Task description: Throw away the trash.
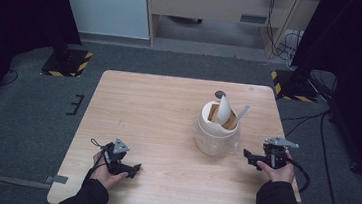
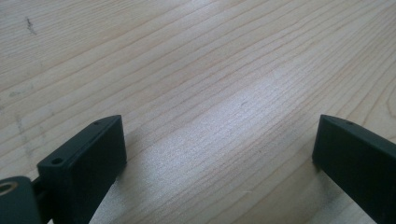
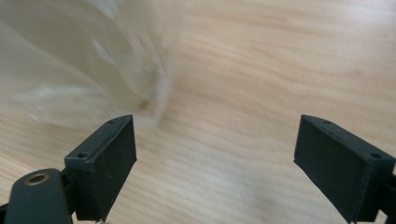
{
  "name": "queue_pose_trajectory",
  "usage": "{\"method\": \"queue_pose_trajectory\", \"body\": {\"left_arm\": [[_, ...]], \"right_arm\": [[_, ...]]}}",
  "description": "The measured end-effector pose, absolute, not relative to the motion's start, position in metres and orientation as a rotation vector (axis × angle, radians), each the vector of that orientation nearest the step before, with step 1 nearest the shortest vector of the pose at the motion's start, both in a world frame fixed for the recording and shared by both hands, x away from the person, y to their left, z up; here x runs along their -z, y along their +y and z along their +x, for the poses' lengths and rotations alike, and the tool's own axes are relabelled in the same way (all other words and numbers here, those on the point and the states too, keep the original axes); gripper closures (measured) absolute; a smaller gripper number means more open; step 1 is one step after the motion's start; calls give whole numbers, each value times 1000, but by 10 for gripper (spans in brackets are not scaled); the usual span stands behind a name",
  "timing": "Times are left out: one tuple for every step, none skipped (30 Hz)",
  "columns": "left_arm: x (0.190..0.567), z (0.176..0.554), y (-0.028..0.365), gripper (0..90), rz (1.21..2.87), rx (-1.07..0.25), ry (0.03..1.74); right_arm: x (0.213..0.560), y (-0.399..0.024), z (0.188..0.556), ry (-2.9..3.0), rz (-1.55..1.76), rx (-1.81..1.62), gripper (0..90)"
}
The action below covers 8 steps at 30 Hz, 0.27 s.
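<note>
Jar (image 1: pixel 216 135) of clear glass stands upright on the wooden table (image 1: pixel 156 125), right of the middle, its long axis straight up and its white-rimmed mouth facing the ceiling. Out of the mouth poke a curled white sheet (image 1: pixel 224 109) and a white strip (image 1: pixel 242 113); both lean up and away toward the far right. Something brown sits inside the neck, but I cannot tell what it is.

The right gripper (image 1: pixel 250 156) is held low just beside the jar, on its right, pointing toward it across the table. Its jaws stand wide apart with nothing between them; in the right gripper view the blurred glass wall (image 3: pixel 93 60) lies just past the left jaw, apart from it.

The left gripper (image 1: pixel 135 169) rests near the front left of the table, well apart from the jar, aimed to the right. Its jaws are spread too, over bare wood (image 2: pixel 210 93).
</note>
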<state>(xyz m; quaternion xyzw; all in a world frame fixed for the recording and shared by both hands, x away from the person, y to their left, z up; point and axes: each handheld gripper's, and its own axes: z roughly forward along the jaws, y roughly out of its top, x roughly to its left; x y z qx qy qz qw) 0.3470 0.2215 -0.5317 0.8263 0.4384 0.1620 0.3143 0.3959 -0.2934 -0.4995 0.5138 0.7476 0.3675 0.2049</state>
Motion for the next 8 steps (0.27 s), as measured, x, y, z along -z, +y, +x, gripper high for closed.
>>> {"method": "queue_pose_trajectory", "body": {"left_arm": [[533,347,221,3,2171,-430,1149],[534,347,221,0,2168,-433,1144],[534,347,222,0,2165,-434,1143],[534,347,222,0,2163,-435,1140],[534,347,222,0,2163,-435,1140],[535,346,222,0,2155,-441,1134],[535,346,223,0,2150,-443,1131],[535,346,223,0,2150,-443,1131]], "right_arm": [[505,-299,396,2080,1451,-1014,128],[507,-300,396,2075,1458,-1014,123],[509,-301,396,2077,1466,-1007,118],[512,-302,396,2081,1480,-994,115],[512,-302,396,2081,1480,-994,115],[518,-303,397,2118,1483,-953,111],[519,-303,396,2127,1490,-939,109],[519,-303,396,2127,1490,-939,109]]}}
